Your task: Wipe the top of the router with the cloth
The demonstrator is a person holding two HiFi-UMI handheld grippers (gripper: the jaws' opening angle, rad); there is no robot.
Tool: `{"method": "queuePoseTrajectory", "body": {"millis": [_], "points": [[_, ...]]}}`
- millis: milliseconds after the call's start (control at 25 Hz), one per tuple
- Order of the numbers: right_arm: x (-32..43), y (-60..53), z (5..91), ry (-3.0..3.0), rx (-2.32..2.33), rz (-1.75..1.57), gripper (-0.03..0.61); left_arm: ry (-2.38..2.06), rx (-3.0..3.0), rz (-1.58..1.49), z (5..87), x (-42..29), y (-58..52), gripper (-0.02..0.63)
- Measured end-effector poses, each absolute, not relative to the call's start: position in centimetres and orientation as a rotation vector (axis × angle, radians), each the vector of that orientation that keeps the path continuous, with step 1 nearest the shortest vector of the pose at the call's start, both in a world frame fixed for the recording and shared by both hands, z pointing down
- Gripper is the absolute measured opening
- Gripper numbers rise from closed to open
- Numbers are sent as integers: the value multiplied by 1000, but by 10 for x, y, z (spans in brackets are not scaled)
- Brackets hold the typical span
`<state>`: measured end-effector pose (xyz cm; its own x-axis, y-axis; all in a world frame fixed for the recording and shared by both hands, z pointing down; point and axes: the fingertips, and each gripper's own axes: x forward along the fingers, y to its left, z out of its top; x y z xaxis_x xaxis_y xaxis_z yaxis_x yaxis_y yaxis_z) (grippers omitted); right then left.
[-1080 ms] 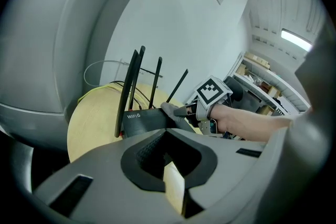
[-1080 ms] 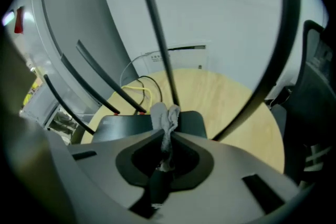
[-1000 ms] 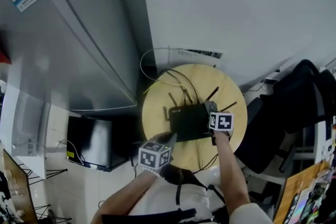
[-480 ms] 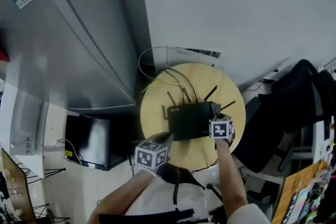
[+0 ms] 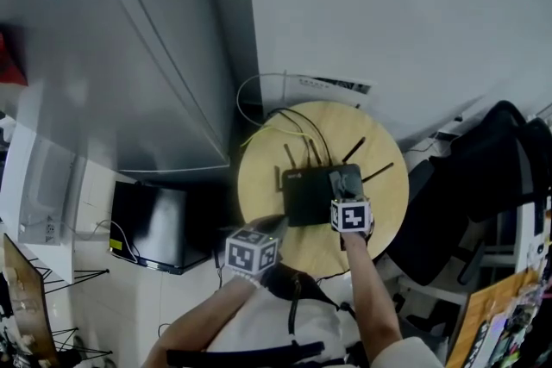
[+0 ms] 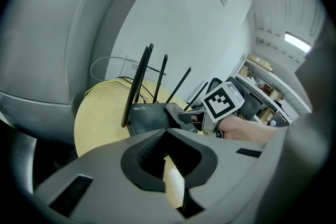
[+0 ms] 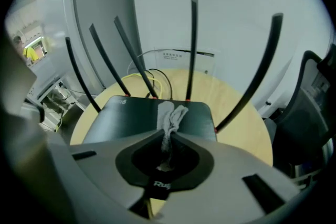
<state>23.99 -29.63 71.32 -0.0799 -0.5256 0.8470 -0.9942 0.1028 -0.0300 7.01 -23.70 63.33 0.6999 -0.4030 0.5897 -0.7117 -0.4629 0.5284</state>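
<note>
A black router (image 5: 310, 194) with several upright antennas stands on a round wooden table (image 5: 267, 177). My right gripper (image 5: 348, 194) is over the router's right part, shut on a grey cloth (image 5: 345, 182). In the right gripper view the cloth (image 7: 170, 115) hangs from the gripper (image 7: 168, 136) and lies on the router's top (image 7: 126, 118). My left gripper (image 5: 278, 226) hovers at the table's near edge, just short of the router's near left corner. In the left gripper view that gripper (image 6: 165, 134) looks shut and holds nothing, with the router (image 6: 149, 115) and cloth (image 6: 181, 115) beyond it.
A tall grey appliance (image 5: 129, 56) rises left of the table, with a white wall behind. Cables (image 5: 297, 127) run off the table's far side to a power strip (image 5: 332, 84). A black chair (image 5: 483, 177) stands on the right and a black box (image 5: 151, 224) on the floor at the left.
My right gripper has moved slightly left and towards me over the router, dragging the cloth along its top. The left gripper has stayed at the table's near edge.
</note>
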Motion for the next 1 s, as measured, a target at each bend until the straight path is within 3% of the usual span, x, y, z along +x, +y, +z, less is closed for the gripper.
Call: {"method": "queuePoseTrajectory", "body": {"millis": [1000], "points": [[93,-287,706,-1946,1191,912,35,-955,2022,493,646,33,-233,-2]]}}
